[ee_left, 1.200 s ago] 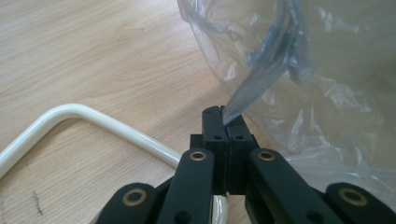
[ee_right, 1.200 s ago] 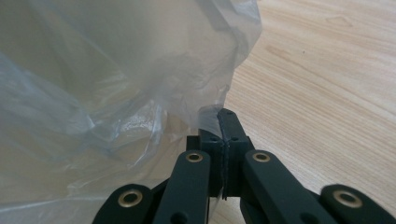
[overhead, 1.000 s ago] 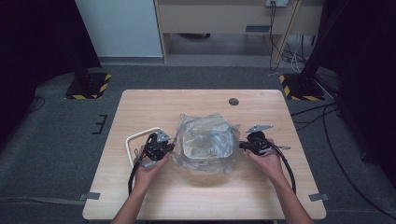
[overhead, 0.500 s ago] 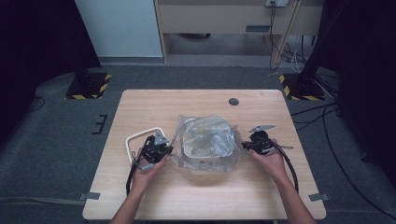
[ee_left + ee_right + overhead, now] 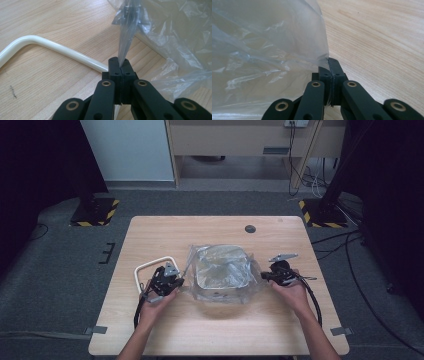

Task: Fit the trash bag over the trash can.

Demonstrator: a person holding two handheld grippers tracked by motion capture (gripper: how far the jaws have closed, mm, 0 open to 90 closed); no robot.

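Both grippers pinch opposite edges of a clear bag

The left gripper [image 5: 119, 65] has its jaws closed on a thin fold of the crumpled clear plastic bag [image 5: 220, 272]; the right gripper [image 5: 331, 67] is likewise clamped on the opposite edge. The bag lies mid-surface on the pale wooden surface [image 5: 300, 320], a bent white tube [image 5: 57, 47] beside the left gripper. Spreading it well probably needs an even, gentle outward pull to avoid tearing.

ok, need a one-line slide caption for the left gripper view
Left tongs shut on an edge of the clear plastic bag, beside a white bent tube on the wooden table.
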